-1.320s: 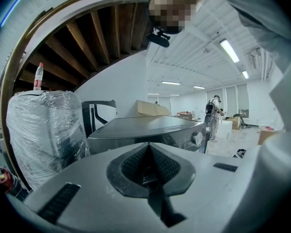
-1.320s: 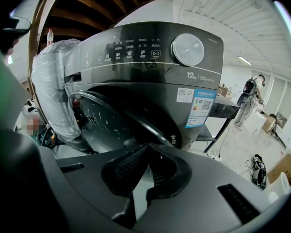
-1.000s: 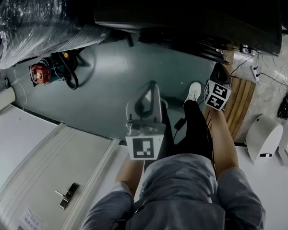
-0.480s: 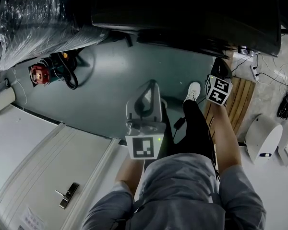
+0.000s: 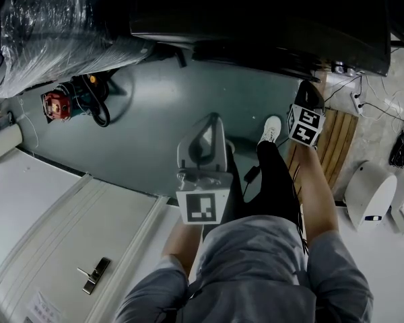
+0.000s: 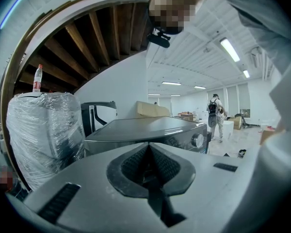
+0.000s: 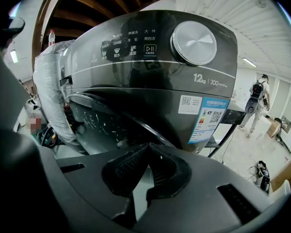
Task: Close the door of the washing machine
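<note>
The dark grey washing machine fills the top of the head view. In the right gripper view its front is close, with the round knob, a blue label and the curved rim of the dark glass door. I cannot tell whether the door is latched. My right gripper is shut on nothing, its tips just short of the door; in the head view the right gripper is at the machine's lower right corner. My left gripper hangs back over the floor, shut and empty, its jaws pointing at the machine's top.
A plastic-wrapped appliance stands left of the machine, with a red tool and hose beside it. A white door panel lies at lower left. A wooden pallet, cables and a white device are at right. A person walks far off.
My right gripper has edged a little up and nearer the washing machine's front. The left gripper has stayed put.
</note>
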Demonstrator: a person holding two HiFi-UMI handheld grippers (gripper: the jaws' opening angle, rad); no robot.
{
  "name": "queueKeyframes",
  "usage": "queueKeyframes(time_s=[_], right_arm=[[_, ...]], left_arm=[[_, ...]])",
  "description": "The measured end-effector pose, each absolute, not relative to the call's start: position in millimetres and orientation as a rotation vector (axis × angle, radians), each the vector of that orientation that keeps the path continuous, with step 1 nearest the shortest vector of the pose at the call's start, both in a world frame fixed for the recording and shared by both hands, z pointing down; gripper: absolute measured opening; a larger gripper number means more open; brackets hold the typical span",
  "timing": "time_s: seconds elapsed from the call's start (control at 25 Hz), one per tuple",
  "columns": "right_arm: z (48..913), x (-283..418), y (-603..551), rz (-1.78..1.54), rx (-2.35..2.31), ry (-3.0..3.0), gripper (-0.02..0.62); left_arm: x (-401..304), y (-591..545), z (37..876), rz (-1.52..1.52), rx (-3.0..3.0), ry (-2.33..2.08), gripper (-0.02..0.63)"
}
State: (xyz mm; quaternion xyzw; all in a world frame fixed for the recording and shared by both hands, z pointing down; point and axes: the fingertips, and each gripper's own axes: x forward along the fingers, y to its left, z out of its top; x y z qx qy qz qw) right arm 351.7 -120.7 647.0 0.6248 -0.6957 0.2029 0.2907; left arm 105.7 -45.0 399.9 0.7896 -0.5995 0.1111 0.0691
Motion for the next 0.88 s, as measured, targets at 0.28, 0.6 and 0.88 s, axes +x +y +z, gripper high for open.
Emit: queueKeyframes(time_s=[0.28, 0.6, 0.88], right_arm=[[645.0, 355.7, -118.4, 0.535, 1.68, -1.851, 0.0], [622.2, 353.3, -111.3, 0.515, 1.703, -1.88, 0.0], [561.4, 332.9, -88.6, 0.481, 1.651, -2.023, 0.0]], left_arm=[[106.4, -39.8, 399.6, 0.332, 2.379, -1.803, -0.003], [108.2, -39.4, 385.7, 0.328, 2.406, -1.796, -0.003], [109.9, -47.4, 336.2, 0.257, 2.446, -1.828, -0.003]])
